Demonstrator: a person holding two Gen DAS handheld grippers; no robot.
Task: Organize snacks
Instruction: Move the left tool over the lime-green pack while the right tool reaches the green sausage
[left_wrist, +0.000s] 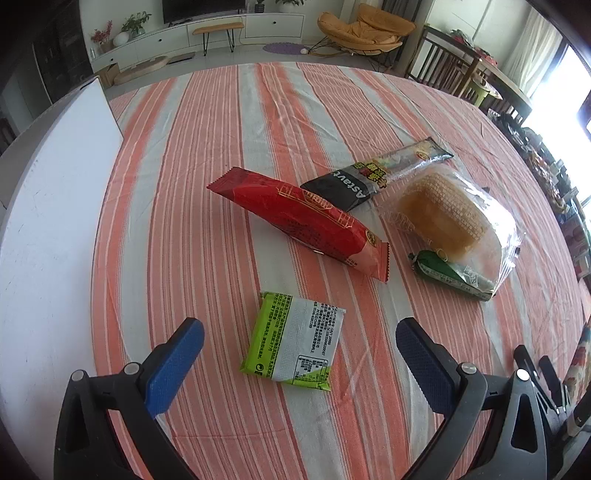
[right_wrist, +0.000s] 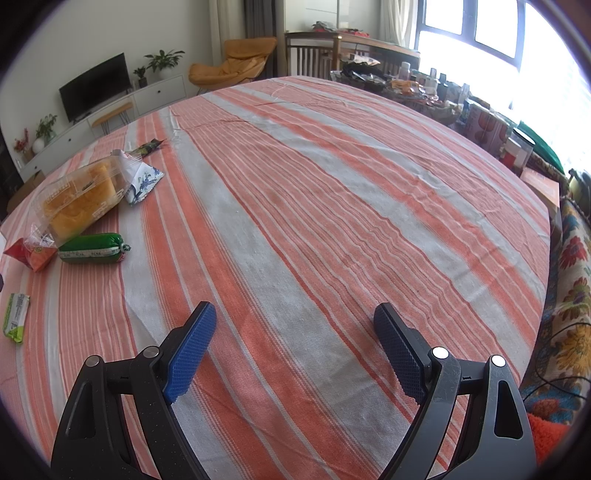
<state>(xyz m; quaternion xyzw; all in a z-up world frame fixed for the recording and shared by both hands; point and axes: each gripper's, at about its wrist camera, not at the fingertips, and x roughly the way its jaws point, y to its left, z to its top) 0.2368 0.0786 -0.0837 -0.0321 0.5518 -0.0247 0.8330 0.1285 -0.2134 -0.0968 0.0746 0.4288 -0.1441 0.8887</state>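
With the left gripper jaws spread wide and empty just short of the flat green-and-white snack packet, the long red foil pouch lies beyond that packet on the orange-striped surface.

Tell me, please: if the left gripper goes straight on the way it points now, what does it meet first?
Most likely the small green-and-white snack packet, which lies flat on the striped tablecloth just ahead of the left gripper, between its open jaws. Depth is hard to judge here.
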